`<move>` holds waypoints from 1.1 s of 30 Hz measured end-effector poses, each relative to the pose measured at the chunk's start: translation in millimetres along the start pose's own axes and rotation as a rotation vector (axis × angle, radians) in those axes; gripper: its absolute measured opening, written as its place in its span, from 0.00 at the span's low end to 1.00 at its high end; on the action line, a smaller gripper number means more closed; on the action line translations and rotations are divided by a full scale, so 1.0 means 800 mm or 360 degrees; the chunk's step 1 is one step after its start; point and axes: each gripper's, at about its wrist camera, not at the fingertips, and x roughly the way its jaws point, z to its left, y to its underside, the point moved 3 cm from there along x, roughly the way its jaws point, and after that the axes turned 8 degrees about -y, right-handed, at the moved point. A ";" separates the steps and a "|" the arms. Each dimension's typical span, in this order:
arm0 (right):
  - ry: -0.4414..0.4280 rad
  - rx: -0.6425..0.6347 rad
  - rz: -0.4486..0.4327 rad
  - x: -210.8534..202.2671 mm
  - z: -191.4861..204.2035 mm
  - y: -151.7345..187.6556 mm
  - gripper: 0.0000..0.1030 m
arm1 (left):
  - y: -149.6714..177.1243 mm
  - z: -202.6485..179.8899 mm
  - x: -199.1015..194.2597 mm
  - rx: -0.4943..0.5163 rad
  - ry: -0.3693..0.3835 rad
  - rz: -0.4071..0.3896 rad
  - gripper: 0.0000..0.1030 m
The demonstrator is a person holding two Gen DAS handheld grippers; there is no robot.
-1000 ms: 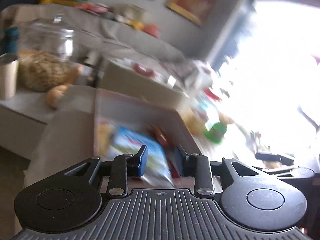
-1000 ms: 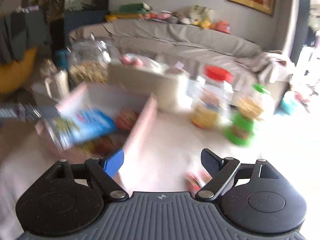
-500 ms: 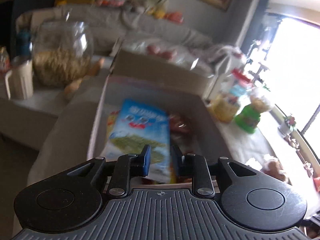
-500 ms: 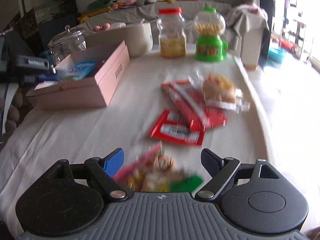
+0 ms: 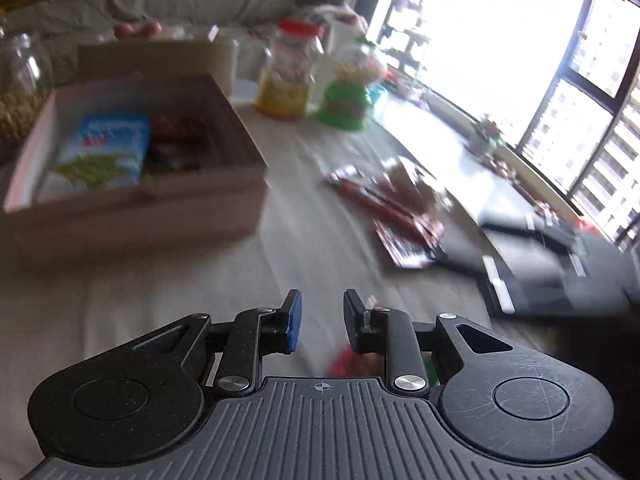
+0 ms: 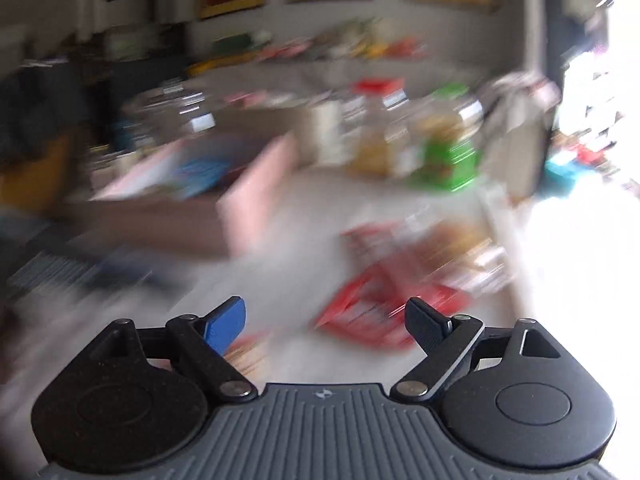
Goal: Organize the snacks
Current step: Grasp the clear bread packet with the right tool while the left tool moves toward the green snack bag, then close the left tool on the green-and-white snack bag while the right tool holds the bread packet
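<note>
The left claw hangs over the near part of the white-clothed worktop, its jaws narrow with nothing between them; a blurred pink snack packet lies just under its right finger. The right claw is wide and opening further, empty. A blue-and-white snack packet lies in the open pink cardboard box toward the far left corner. Flat red wrappers lie spread near the right edge. A red-lidded clear jar and green-based candy dispenser stand at the far edge.
</note>
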 end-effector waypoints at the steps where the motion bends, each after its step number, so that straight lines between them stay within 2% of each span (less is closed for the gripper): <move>1: 0.0069 0.0025 -0.0003 0.012 -0.015 -0.009 0.87 | 0.006 -0.003 0.001 0.0005 0.0027 0.0034 0.26; 5: 0.0197 0.0327 -0.0009 0.067 -0.090 -0.039 0.87 | 0.029 -0.019 -0.007 0.0050 0.0125 0.0135 0.26; 7: 0.0188 0.0460 0.0028 0.098 -0.117 -0.042 0.87 | 0.036 -0.023 -0.010 0.0056 0.0206 0.0184 0.26; 8: 0.0170 0.0458 0.0062 0.114 -0.124 -0.038 0.87 | 0.039 -0.024 -0.010 0.0058 0.0243 0.0206 0.26; 9: 0.0155 0.0425 0.0113 0.125 -0.123 -0.035 0.86 | 0.044 -0.024 -0.011 0.0059 0.0280 0.0229 0.26; 10: 0.0137 0.0381 0.0170 0.134 -0.117 -0.031 0.78 | 0.048 -0.025 -0.012 0.0059 0.0315 0.0252 0.26; 12: 0.0077 0.0311 0.0227 0.137 -0.098 -0.023 0.75 | 0.055 -0.025 -0.010 0.0057 0.0358 0.0285 0.26; 13: 0.0025 0.0286 0.0249 0.134 -0.087 -0.017 0.68 | 0.058 -0.025 -0.009 0.0056 0.0358 0.0294 0.26; 19: -0.0174 0.0252 0.0271 0.072 -0.035 0.012 0.66 | 0.055 -0.022 0.011 -0.0010 0.0359 0.0301 0.26; 24: -0.0164 0.0145 0.0262 0.027 -0.003 0.048 0.67 | 0.050 -0.027 0.012 0.0085 0.0256 0.0223 0.26; 28: -0.0165 0.0022 0.0250 0.007 0.034 0.063 0.69 | 0.040 -0.018 0.013 0.0126 0.0075 0.0144 0.26; 30: -0.0198 -0.0014 0.0249 0.005 0.053 0.064 0.69 | 0.035 -0.008 0.010 0.0108 0.0003 0.0120 0.29; 31: -0.0230 -0.0004 0.0252 0.007 0.058 0.062 0.70 | 0.032 -0.004 0.010 0.0101 -0.0039 0.0106 0.35; 33: -0.0258 0.0006 0.0257 0.012 0.066 0.059 0.78 | 0.025 0.005 0.007 0.0105 -0.0131 0.0075 0.36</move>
